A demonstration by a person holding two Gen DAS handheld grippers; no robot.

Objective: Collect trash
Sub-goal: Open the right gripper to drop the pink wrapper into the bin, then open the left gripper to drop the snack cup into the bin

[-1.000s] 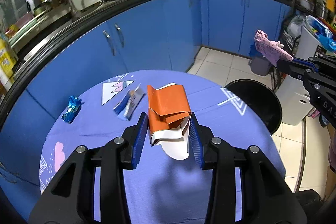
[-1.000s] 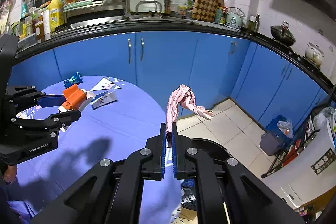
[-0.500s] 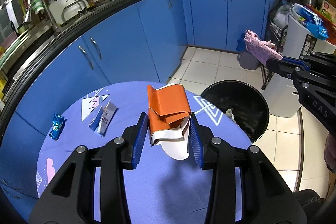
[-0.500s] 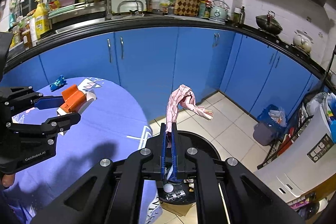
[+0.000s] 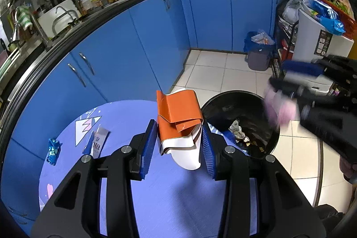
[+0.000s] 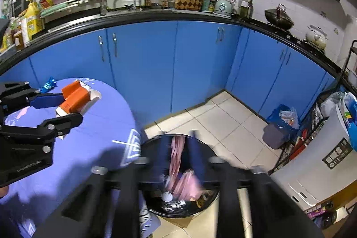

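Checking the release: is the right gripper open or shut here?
Open. The right gripper has its blurred jaws spread, with the pink wrapper loose between them, over the black bin.

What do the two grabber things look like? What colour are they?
Both are made of black plastic arms with round silver screws. The left gripper has bright blue ribbed pads lining its jaws. The right gripper is blurred but shows the same black frame and dark blue pads. No cables or sleeves are visible.

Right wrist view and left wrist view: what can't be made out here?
- Right hand-held gripper and pink wrapper: motion-blurred in both views; whether the wrapper is gripped or released is unclear.
- Black trash bin: the near rim is hidden by the left hand-held gripper and orange carton.
- White wrapper: its print is too small.
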